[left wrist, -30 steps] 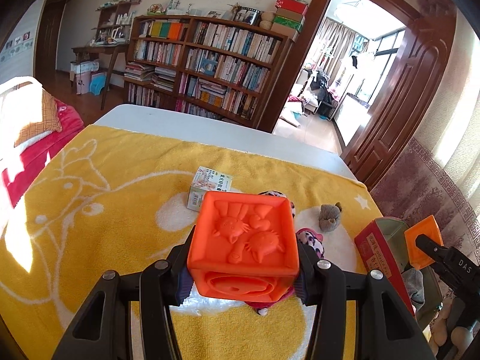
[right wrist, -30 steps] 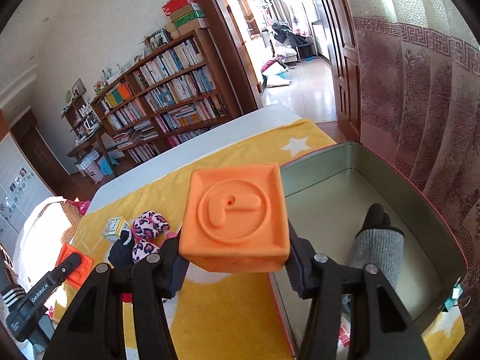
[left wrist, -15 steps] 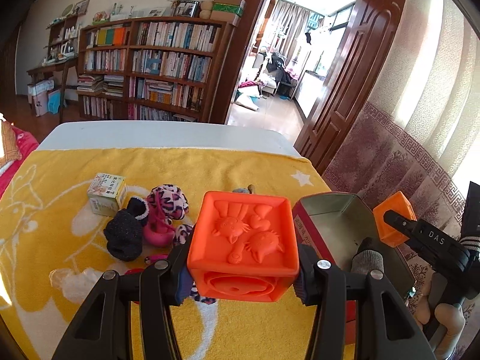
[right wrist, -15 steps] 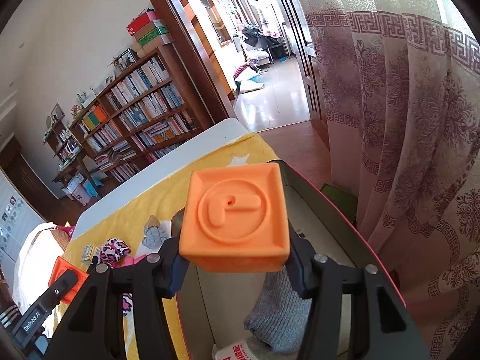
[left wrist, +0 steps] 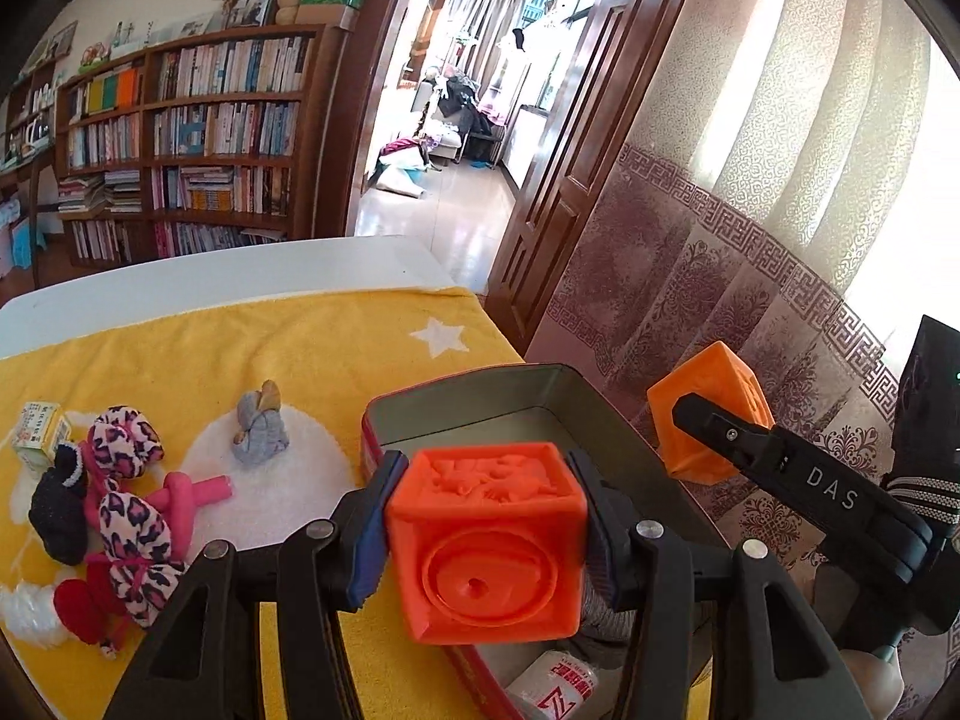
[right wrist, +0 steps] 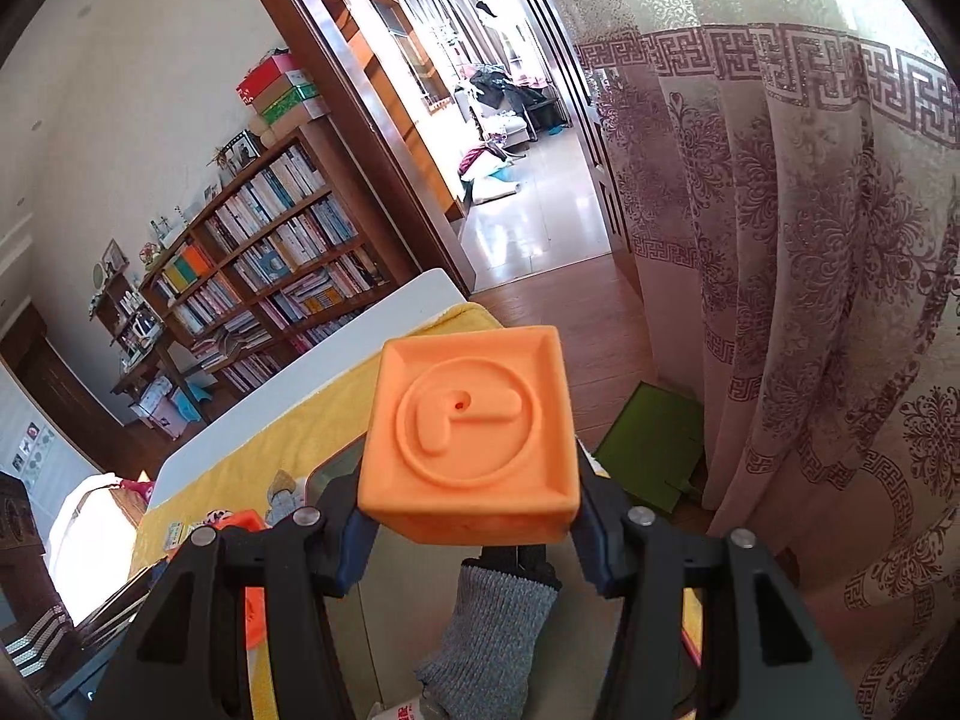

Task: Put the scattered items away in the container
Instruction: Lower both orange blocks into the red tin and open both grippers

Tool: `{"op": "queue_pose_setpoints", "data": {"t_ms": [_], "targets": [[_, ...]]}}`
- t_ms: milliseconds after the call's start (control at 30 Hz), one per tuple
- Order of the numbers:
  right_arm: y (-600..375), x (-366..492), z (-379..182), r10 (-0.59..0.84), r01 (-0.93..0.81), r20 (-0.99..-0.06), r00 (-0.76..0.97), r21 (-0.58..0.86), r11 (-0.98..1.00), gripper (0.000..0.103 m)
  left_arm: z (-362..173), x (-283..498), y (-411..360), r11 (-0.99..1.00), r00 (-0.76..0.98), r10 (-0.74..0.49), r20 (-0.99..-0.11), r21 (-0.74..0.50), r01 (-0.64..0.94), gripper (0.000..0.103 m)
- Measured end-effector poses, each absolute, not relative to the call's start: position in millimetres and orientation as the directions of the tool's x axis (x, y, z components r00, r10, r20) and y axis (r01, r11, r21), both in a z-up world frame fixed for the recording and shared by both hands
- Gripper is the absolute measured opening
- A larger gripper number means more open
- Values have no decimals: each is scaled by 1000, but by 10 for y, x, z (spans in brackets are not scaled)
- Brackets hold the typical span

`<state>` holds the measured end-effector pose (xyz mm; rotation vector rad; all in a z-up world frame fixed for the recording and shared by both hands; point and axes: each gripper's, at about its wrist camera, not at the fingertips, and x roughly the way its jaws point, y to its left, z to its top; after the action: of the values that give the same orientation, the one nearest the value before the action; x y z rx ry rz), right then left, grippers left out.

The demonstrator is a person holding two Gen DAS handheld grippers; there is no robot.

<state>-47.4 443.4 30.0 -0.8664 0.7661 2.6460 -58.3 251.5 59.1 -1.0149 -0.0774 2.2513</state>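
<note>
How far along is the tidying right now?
Done: a grey sock and a white packet lie in the tin. In hand: the left gripper, jaws opening, and right gripper each carry an orange block above it. Left: leopard-print items, small box, grey toy.

The orange cube (left wrist: pixel 486 546) hides much of the tin (left wrist: pixel 468 402); a white packet (left wrist: pixel 555 687) is cut off below

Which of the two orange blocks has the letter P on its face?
The paler orange block in the right hand-held gripper; the deeper orange block in the left hand-held gripper shows raised animal shapes.
</note>
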Motion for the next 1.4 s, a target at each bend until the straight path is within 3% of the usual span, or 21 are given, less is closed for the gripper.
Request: {"op": "queue_pose_setpoints", "data": {"t_ms": [100, 400, 500, 633, 1067, 1400], "targets": [[4484, -484, 282, 77, -395, -611, -788, 406, -824, 59, 562, -574, 2631, -775, -473, 595, -650, -307, -552, 70], [4433, -618, 241, 19, -364, -629, -777, 425, -829, 62, 586, -636, 2296, -828, -532, 542, -651, -303, -472, 71], [4391, -626, 277, 17, -357, -619, -785, 430, -829, 69, 568, -647, 2113, -845, -554, 523, -647, -310, -435, 87], [4297, -591, 340, 39, -357, -607, -794, 414, -837, 75, 544, -668, 1877, -861, -570, 502, -650, -318, -396, 87], [3887, -659, 394, 16, -331, -620, -784, 397, -856, 76, 410, -778, 872, -902, -616, 422, -665, -377, -211, 87], [3282, -782, 454, -55, -221, -615, -787, 364, -905, 76, 359, -779, -182, -925, -685, 286, -670, -380, -14, 87]]}}
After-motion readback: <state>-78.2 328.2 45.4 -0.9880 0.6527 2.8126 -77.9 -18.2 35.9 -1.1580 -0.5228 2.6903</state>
